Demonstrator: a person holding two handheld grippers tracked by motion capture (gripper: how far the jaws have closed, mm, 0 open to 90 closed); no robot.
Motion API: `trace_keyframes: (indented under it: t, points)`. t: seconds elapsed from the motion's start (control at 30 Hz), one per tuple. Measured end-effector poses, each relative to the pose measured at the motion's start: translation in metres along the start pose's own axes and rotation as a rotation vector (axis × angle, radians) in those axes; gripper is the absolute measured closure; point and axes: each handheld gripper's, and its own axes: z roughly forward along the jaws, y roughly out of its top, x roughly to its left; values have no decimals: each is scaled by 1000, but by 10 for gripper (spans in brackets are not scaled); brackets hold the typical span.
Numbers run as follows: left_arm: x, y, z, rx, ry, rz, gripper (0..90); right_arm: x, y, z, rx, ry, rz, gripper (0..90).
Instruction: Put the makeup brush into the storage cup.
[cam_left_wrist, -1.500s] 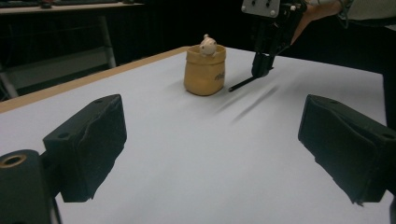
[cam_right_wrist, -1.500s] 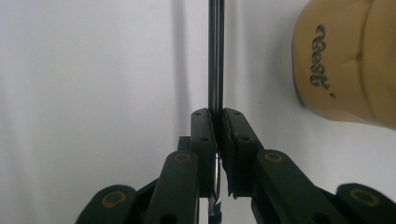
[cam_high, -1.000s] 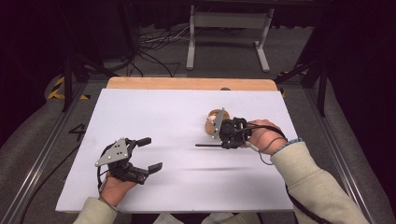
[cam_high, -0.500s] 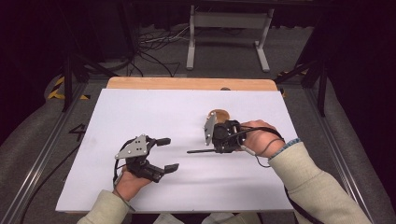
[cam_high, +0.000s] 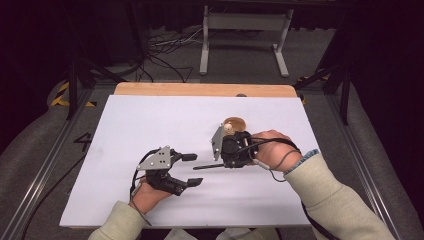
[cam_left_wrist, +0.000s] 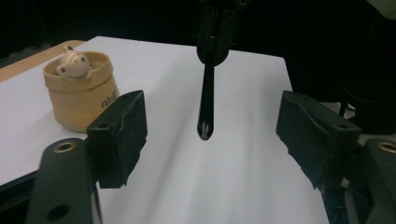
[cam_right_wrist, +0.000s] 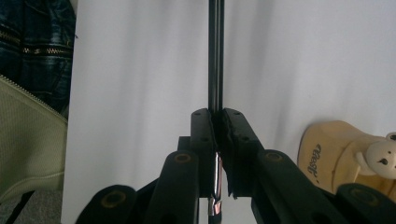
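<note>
My right gripper (cam_high: 226, 163) is shut on a thin black rod (cam_high: 207, 166) with a pointed, screwdriver-like tip. The rod lies level above the white board and points left. My left gripper (cam_high: 193, 169) stands open, one jaw on each side of the rod's tip. In the left gripper view the rod (cam_left_wrist: 205, 93) comes straight toward the camera, its tip midway between the wide-apart fingers (cam_left_wrist: 119, 128). The right gripper view has the rod (cam_right_wrist: 215, 56) running out from the closed jaws of my right gripper (cam_right_wrist: 218, 116).
A small tan pot (cam_high: 233, 124) with a pale bear figure in it stands just behind my right gripper; the pot (cam_left_wrist: 79, 93) sits left of the rod, and the pot (cam_right_wrist: 327, 154) is beside the right jaws. The white board (cam_high: 150, 120) covers a wooden table.
My left gripper has moved right, toward the rod's tip. My right gripper has carried the rod a little left and nearer, so the tip now sits between the left jaws.
</note>
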Motion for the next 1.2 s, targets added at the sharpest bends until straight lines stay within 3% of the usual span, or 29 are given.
trace_keyframes:
  t: [0.17,0.43,0.6,0.8,1.2]
  points:
    - [-2,0,2,6,-24,15,366,4,6,0,-3,6,-14,837]
    - [-4,0,1,8,-56,40,646,5,10,1,10,11,-17,837]
    - [-5,-1,1,19,-48,50,767,7,10,4,1,34,-19,837]
    - [-6,-2,2,35,-37,56,825,7,10,5,-1,48,-23,837]
    - [-9,-2,1,56,-22,87,833,7,7,7,-21,61,-19,833]
